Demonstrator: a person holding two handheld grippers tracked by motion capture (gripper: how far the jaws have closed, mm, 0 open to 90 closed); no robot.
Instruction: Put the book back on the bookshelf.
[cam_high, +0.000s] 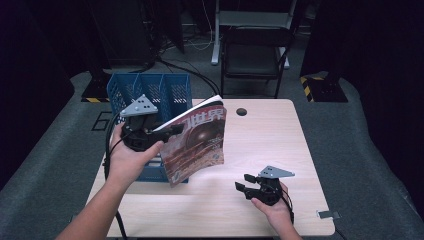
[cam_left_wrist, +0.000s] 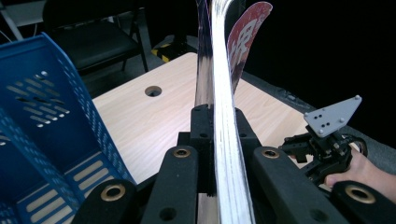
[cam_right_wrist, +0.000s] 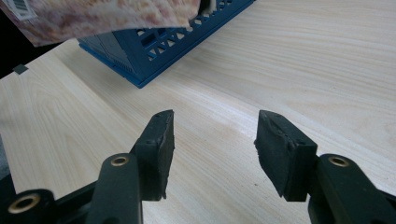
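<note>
Two grippers: the left gripper (cam_high: 172, 131) is clamped on a magazine (cam_high: 197, 142) above the blue basket (cam_high: 150, 90) at the desk's (cam_high: 265, 140) left edge; the right gripper (cam_high: 243, 182) rests near the front edge, jaws apart, empty.

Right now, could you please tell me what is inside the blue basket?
The blue basket shows bare compartments at the back; the magazine held by the left gripper and the hand cover its front part.

"世界" on the magazine (cam_high: 196, 142) cover
</note>
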